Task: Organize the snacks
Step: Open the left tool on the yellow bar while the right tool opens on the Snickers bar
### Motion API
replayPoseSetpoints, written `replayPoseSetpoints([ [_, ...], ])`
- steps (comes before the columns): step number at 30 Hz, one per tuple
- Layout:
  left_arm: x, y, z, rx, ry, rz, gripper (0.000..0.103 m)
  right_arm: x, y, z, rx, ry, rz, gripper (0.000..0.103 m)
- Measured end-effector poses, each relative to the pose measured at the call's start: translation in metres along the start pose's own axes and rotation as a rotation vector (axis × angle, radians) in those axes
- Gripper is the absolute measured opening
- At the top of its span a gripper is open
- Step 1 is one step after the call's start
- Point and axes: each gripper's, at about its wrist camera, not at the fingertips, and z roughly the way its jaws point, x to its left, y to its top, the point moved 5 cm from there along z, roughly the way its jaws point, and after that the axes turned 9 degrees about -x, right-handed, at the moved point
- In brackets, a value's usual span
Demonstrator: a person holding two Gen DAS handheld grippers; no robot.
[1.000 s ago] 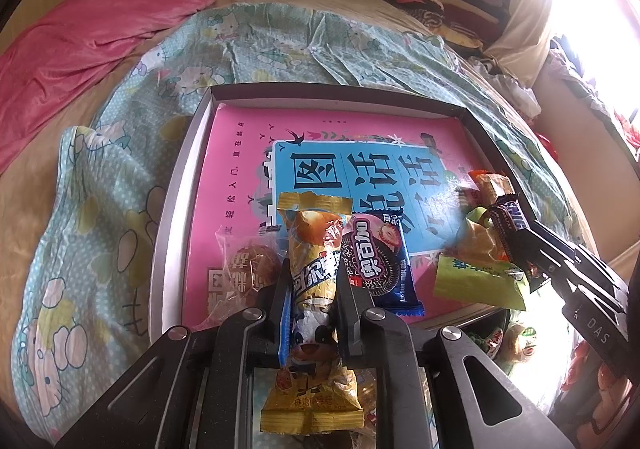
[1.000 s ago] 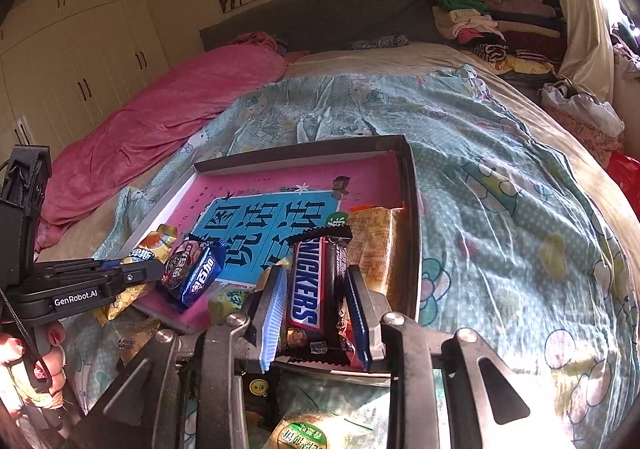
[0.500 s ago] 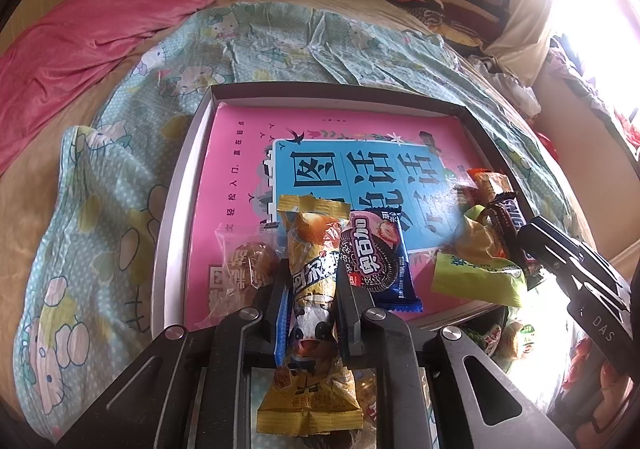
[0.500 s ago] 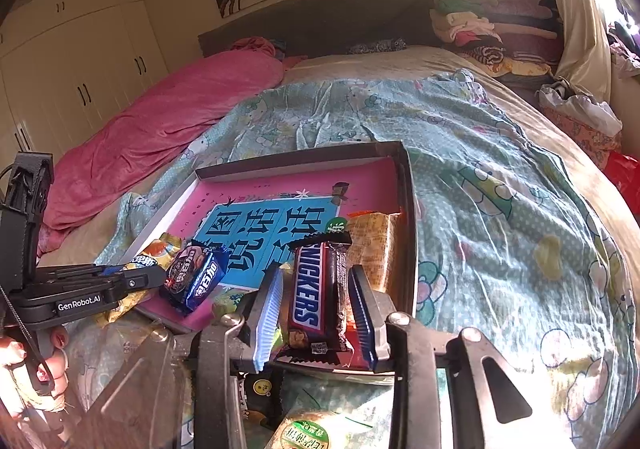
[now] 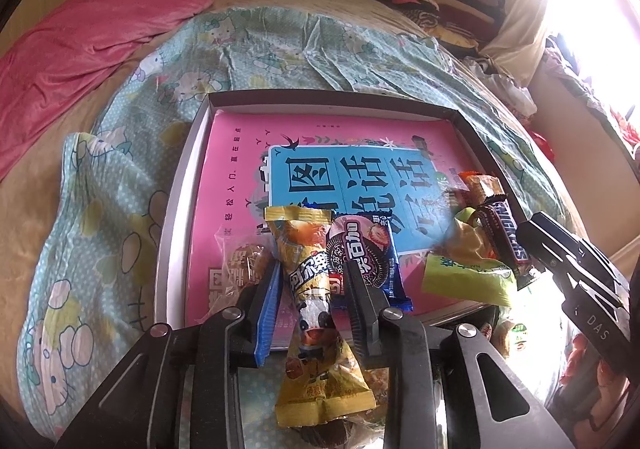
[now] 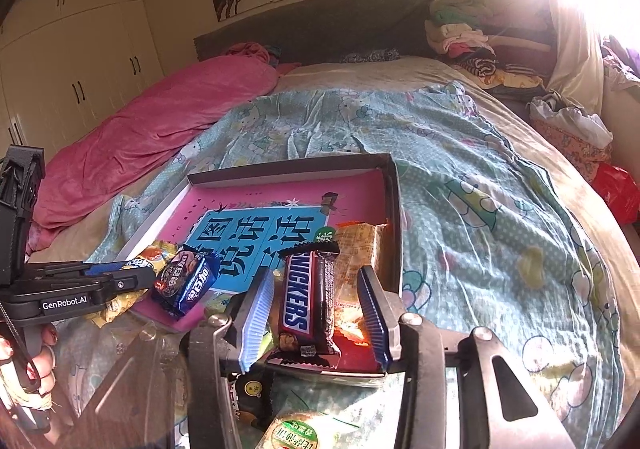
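A shallow box (image 5: 172, 217) with a pink and blue lining lies on the bed. My left gripper (image 5: 312, 281) stands open around a yellow snack packet (image 5: 308, 265) that rests on the box's near edge. A dark blue cookie packet (image 5: 364, 253) lies just right of it. My right gripper (image 6: 316, 309) is open, its pads apart on either side of a Snickers bar (image 6: 306, 301) that lies in the box's near right corner on an orange-edged clear packet (image 6: 356, 249). The bar also shows in the left wrist view (image 5: 502, 237).
A green packet (image 5: 468, 269) and a clear packet (image 5: 240, 257) lie in the box. More snacks (image 6: 296, 433) sit below the box's near edge. The bed has a teal cartoon sheet (image 6: 460, 169) and a pink blanket (image 6: 152, 133). Clothes (image 6: 472, 45) are piled at the back right.
Both grippers have opened. The right one has let go of the Snickers bar in the box's corner; the left one has loosened around the yellow packet.
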Motion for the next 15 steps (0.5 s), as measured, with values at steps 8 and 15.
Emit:
replayPoseSetpoints([
  [8,-0.003,0.005,-0.009,-0.02,-0.003,0.005,0.048,0.0,0.003,-0.005,-0.021,-0.006,-0.009,0.05],
  [15,-0.003,0.007,-0.015,-0.03,-0.009,-0.006,0.056,0.001,0.007,-0.01,-0.039,-0.003,-0.008,0.054],
])
